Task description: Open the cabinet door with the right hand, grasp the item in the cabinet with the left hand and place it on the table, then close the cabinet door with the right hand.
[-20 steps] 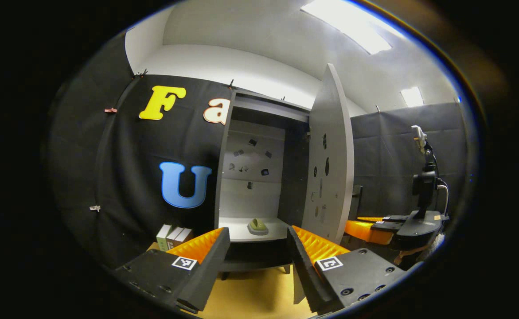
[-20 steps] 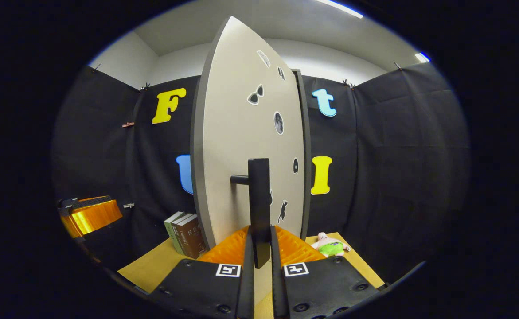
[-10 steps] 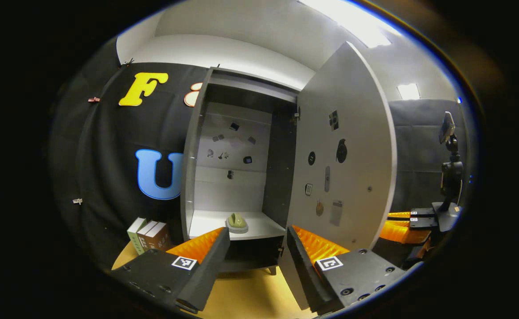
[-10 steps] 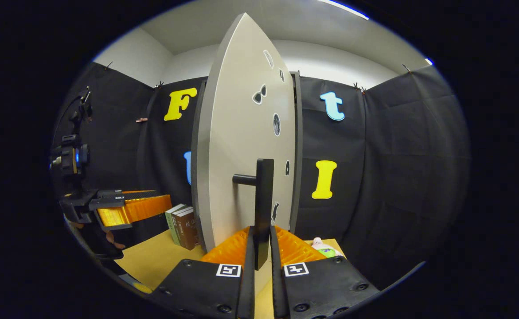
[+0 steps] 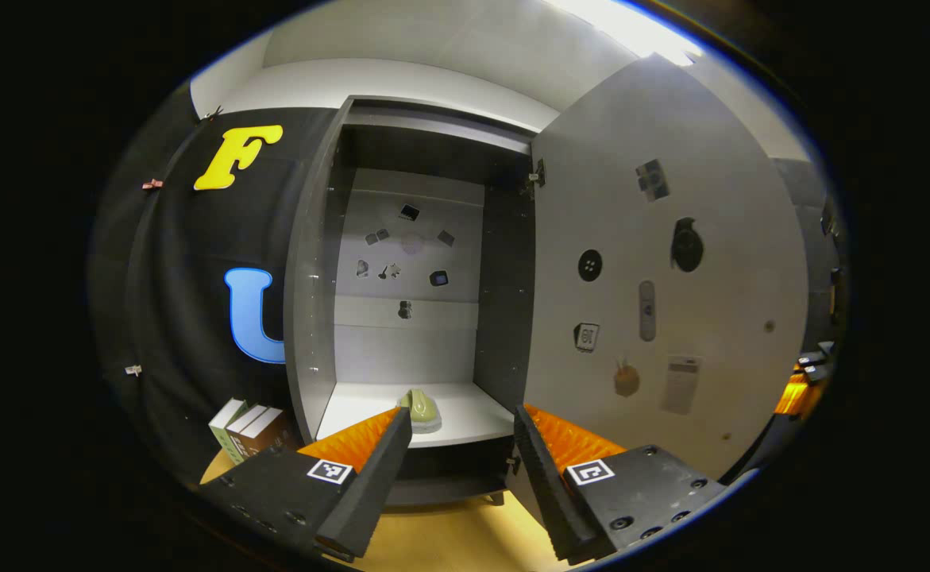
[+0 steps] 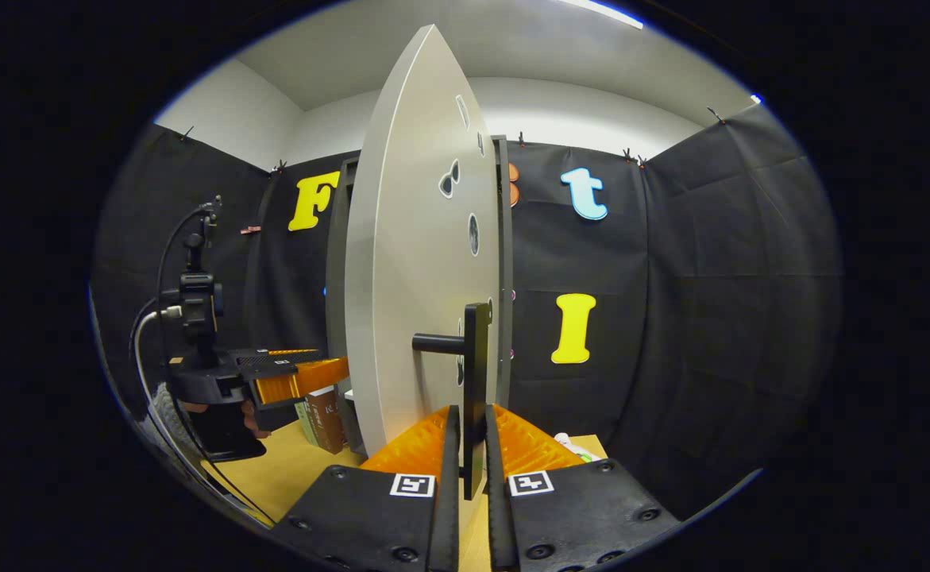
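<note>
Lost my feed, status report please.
Right gripper shut on door handle, cabinet door open. Left gripper open, short of green item on shelf. Nothing between.

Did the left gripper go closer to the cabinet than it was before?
Yes. In the left gripper view the cabinet looms larger than a second ago, so the left gripper has moved forward toward the green item on its shelf.

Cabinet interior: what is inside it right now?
A small green item sits on the white shelf, stickers on the back wall. The left gripper hides part of the shelf front.
</note>
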A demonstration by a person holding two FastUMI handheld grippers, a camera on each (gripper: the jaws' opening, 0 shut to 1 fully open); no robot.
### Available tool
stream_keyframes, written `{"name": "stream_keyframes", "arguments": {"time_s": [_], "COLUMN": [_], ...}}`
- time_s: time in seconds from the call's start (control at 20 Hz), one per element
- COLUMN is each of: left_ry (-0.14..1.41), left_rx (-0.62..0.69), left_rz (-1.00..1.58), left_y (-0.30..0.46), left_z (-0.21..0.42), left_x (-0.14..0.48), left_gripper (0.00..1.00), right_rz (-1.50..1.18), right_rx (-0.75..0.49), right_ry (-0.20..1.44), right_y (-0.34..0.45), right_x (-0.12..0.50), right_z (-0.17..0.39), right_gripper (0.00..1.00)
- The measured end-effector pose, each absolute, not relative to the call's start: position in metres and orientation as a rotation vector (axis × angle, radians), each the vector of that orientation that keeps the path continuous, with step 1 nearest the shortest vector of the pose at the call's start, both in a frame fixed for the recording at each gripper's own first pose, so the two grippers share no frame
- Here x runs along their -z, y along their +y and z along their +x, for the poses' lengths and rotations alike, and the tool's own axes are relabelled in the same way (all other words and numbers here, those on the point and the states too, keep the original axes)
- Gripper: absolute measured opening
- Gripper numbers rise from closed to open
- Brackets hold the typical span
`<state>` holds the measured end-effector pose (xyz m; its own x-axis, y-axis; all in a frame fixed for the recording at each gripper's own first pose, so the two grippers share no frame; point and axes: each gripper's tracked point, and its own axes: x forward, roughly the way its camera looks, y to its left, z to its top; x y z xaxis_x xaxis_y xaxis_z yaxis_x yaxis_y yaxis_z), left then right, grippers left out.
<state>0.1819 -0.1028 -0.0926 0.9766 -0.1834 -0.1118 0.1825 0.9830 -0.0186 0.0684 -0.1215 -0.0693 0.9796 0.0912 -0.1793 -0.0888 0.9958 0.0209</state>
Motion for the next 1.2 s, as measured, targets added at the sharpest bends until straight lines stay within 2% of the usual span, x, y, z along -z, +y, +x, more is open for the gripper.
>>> {"name": "stream_keyframes", "arguments": {"time_s": [0.15, 0.35, 0.4, 0.45, 0.55, 0.6, 0.65, 0.7, 0.75, 0.8, 0.85, 0.95, 1.0, 1.05, 1.15, 1.2], "left_ry": [0.113, 0.116, 0.118, 0.122, 0.149, 0.171, 0.185, 0.197, 0.207, 0.212, 0.217, 0.243, 0.264, 0.288, 0.323, 0.327], "left_rx": [0.179, 0.208, 0.219, 0.224, 0.221, 0.213, 0.198, 0.182, 0.169, 0.16, 0.155, 0.165, 0.174, 0.173, 0.144, 0.131], "left_rz": [0.008, 0.041, 0.053, 0.062, 0.055, 0.048, 0.052, 0.067, 0.084, 0.095, 0.1, 0.074, 0.059, 0.051, 0.072, 0.074], "left_y": [-0.11, -0.123, -0.125, -0.125, -0.121, -0.118, -0.113, -0.107, -0.103, -0.1, -0.099, -0.103, -0.104, -0.103, -0.095, -0.09], "left_z": [0.204, 0.235, 0.244, 0.253, 0.277, 0.288, 0.299, 0.311, 0.323, 0.334, 0.345, 0.363, 0.372, 0.38, 0.397, 0.404], "left_x": [0.097, 0.1, 0.103, 0.105, 0.115, 0.124, 0.13, 0.135, 0.14, 0.147, 0.151, 0.164, 0.173, 0.182, 0.2, 0.205], "left_gripper": [0.83, 0.83, 0.79, 0.83, 0.82, 0.82, 0.82, 0.82, 0.82, 0.82, 0.82, 0.82, 0.82, 0.82, 0.82, 0.82], "right_rz": [0.016, 0.101, 0.109, 0.119, 0.156, 0.181, 0.203, 0.219, 0.232, 0.235, 0.22, 0.169, 0.116, 0.059, -0.014, -0.039], "right_rx": [-0.067, -0.13, -0.142, -0.155, -0.181, -0.196, -0.195, -0.172, -0.151, -0.119, -0.056, 0.071, 0.157, 0.225, 0.287, 0.303], "right_ry": [0.175, 0.182, 0.186, 0.186, 0.183, 0.176, 0.167, 0.157, 0.148, 0.141, 0.143, 0.153, 0.152, 0.153, 0.171, 0.183], "right_y": [-0.143, -0.145, -0.146, -0.147, -0.15, -0.152, -0.156, -0.167, -0.177, -0.187, -0.205, -0.246, -0.266, -0.284, -0.305, -0.306], "right_x": [0.067, 0.064, 0.063, 0.061, 0.055, 0.05, 0.044, 0.038, 0.036, 0.037, 0.042, 0.059, 0.066, 0.073, 0.08, 0.087], "right_z": [0.065, 0.063, 0.061, 0.058, 0.047, 0.039, 0.033, 0.028, 0.023, 0.021, 0.023, 0.027, 0.032, 0.036, 0.043, 0.049], "right_gripper": [0.15, 0.15, 0.16, 0.13, 0.2, 0.2, 0.15, 0.2, 0.2, 0.27, 0.21, 0.23, 0.31, 0.44, 0.52, 0.71]}}
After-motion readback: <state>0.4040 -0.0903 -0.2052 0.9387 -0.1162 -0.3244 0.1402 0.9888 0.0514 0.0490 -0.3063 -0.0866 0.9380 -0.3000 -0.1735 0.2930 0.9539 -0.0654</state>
